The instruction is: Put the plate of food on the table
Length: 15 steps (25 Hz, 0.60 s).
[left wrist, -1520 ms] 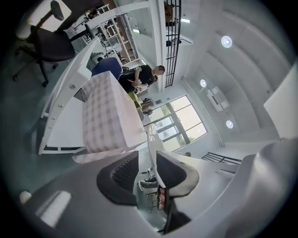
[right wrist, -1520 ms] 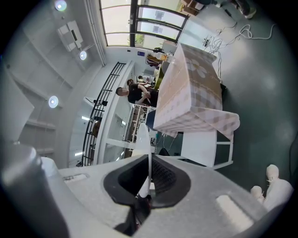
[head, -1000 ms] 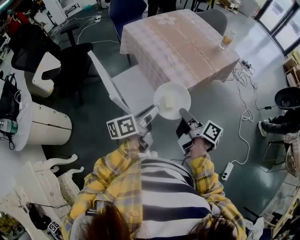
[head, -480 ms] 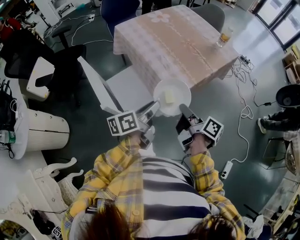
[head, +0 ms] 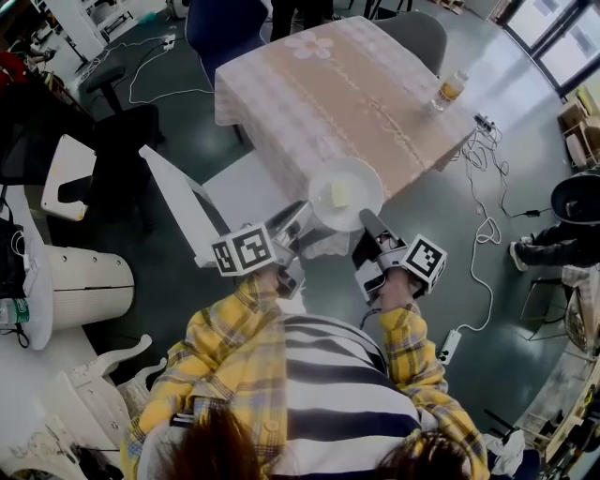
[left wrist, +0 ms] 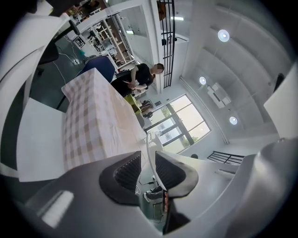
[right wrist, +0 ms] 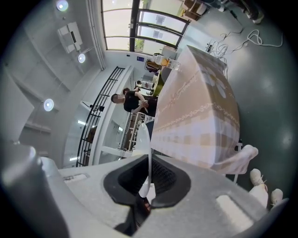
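Observation:
A white plate (head: 364, 181) with a pale yellow piece of food (head: 339, 193) hangs level over the near corner of the table (head: 347, 94), which wears a checked beige cloth. My left gripper (head: 305, 218) grips the plate's near-left rim; its jaws are closing with the rim (left wrist: 149, 155) between the pads. My right gripper (head: 367, 223) is shut on the near-right rim (right wrist: 148, 144). In the left gripper view, the left gripper (left wrist: 147, 169) faces the table (left wrist: 93, 116). The right gripper (right wrist: 149, 179) sees the table (right wrist: 200, 116) from its other side.
A drink bottle (head: 450, 91) stands at the table's far right edge. A white chair (head: 234, 187) sits at the table's near-left side, a blue chair (head: 225, 23) and a grey chair (head: 417, 33) behind. Cables and a power strip (head: 447, 345) lie on the floor right.
The plate and both grippers have moved forward to the table. The plate was in front of the table's near corner and now overlaps it.

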Tool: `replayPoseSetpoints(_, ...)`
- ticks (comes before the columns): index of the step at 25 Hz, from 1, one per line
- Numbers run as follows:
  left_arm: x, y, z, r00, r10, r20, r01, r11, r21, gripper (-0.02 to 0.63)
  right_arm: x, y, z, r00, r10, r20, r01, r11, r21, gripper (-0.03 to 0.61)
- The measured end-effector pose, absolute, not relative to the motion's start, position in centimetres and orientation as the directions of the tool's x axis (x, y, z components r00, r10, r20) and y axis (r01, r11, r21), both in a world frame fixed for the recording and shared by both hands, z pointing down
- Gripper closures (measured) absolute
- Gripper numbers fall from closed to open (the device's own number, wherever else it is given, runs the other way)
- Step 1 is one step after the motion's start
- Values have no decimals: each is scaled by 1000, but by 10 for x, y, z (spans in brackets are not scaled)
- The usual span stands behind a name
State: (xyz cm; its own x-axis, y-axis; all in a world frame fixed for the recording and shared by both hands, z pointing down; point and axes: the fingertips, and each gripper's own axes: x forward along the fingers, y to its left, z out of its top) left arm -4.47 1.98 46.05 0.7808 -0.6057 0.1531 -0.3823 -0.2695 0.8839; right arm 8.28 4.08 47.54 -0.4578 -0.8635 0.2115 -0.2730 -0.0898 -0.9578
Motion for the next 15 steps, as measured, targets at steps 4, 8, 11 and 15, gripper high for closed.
replayPoseSetpoints(4, -49, -11, 459, 775, -615, 147, -379, -267, 886, 531, 84, 12, 476, -446, -868, 219, -278, -99, -955, 572)
replayPoseSetpoints(8, -57, -37, 460, 763, -627, 155, -400, -270, 876, 615, 84, -12, 477, -435, -870, 230, -284, -110, -953, 572)
replayPoseSetpoints(11, -61, -54, 460, 766, -624, 151, -399, -277, 874, 615, 83, -29, 477, -430, -874, 227, -287, -106, -952, 572)
replayPoseSetpoints(15, -59, -69, 459, 772, -618, 150, -394, -280, 875, 615, 86, -46, 479, -423, -875, 235, -297, -111, -949, 572)
